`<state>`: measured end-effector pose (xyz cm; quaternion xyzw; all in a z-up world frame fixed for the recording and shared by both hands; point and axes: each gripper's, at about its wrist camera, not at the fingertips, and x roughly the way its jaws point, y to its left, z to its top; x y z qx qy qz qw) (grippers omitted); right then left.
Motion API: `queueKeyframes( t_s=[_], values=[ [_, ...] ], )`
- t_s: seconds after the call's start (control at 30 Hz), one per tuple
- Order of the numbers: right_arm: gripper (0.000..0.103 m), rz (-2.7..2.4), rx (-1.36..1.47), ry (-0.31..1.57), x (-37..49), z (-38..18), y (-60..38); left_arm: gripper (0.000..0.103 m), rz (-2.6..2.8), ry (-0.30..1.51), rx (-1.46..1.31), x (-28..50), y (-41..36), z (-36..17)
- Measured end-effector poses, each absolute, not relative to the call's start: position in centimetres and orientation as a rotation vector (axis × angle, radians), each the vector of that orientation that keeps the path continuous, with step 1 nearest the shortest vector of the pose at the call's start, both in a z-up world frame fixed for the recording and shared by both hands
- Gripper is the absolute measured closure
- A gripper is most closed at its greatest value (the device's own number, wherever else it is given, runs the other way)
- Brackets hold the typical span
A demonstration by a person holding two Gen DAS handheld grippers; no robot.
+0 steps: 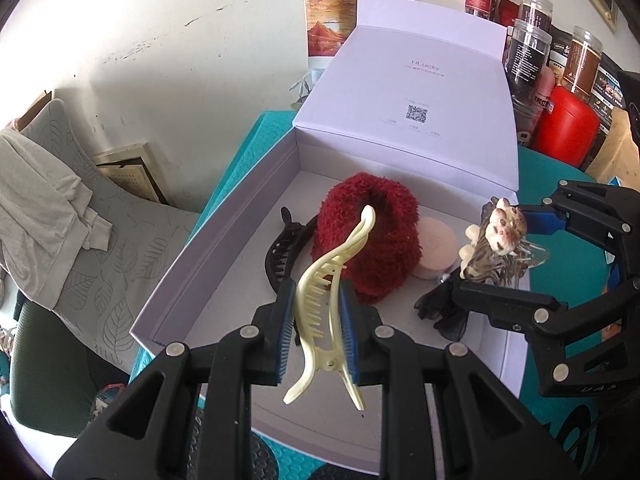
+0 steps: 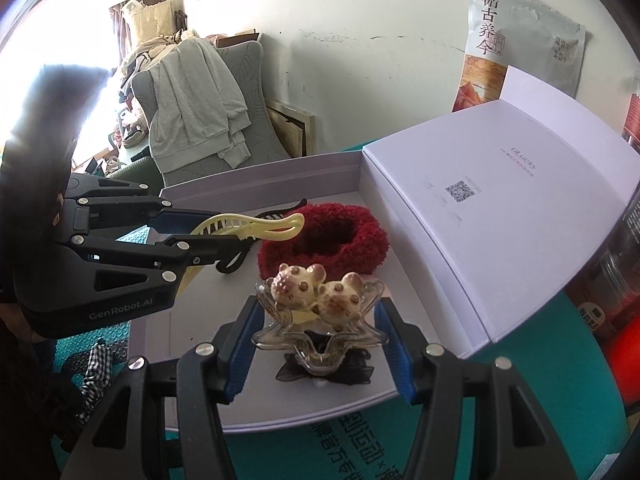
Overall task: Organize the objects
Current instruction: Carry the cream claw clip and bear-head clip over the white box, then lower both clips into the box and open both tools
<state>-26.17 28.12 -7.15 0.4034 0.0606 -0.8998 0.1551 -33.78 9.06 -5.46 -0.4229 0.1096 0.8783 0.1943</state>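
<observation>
Two tools hold clips above the box's point(image 1: 224, 216) walls.

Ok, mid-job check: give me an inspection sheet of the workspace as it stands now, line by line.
Surface: teal textured mat under an open pale lilac cardboard box.
Job's things: cream plastic banana clip and clear star-shaped claw clip with two bear figures are both held over the box; red fluffy scrunchie, black plastic claw clip, pink round puff and black gauze bow lie inside.
Clutter: jars, red canister, printed pouch behind the box.
Grippers: left gripper shut on the banana clip; right gripper shut on the star clip.
Cables: nothing seen.
Surroundings: grey chair draped with clothes, scuffed white wall.
</observation>
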Motion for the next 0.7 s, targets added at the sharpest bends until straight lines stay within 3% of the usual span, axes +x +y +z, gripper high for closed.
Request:
queueKeyframes(
  t_s=[0.7],
  values=[
    [0.045,-2.618,1.125,0.177,-31.0,-7.9,28.4,0.082,2.473,0.423,-1.070,-38.7,12.1,-6.1]
  ],
)
